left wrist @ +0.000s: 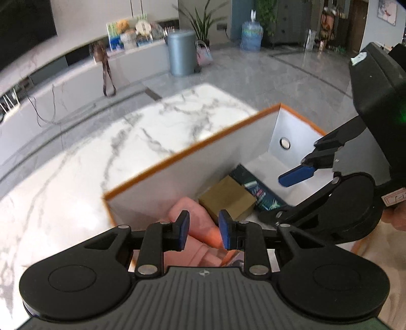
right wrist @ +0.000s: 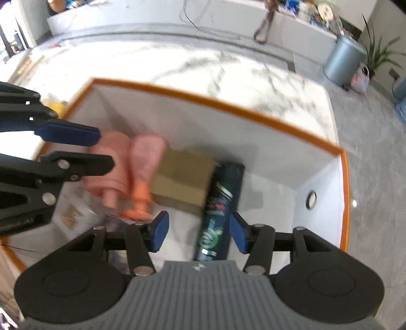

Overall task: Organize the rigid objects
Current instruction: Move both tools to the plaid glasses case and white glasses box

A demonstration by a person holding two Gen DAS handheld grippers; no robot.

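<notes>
Both grippers tilt down over the box (right wrist: 253,115): left gripper (left wrist: 204,229) jaws clenched empty, right gripper (right wrist: 198,232) jaws released

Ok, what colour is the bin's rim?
Orange rim on a white bin; clearest in the right wrist view.

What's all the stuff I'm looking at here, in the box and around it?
box: one, white with orange rim, on the marble table
table: one, white marble with grey veins, under the box
pink bottles: two, pink, one with an orange pump, lying in the box
cardboard carton: one, tan, in the box between the bottles and the dark pack
dark pack: one, dark green-blue, flat in the box
bin: one, grey-blue, on the floor
water jug: one, blue, on the floor
plant: one, green, beside the bin
left gripper: black, blue pads, empty
right gripper: black, blue pads, open
</notes>
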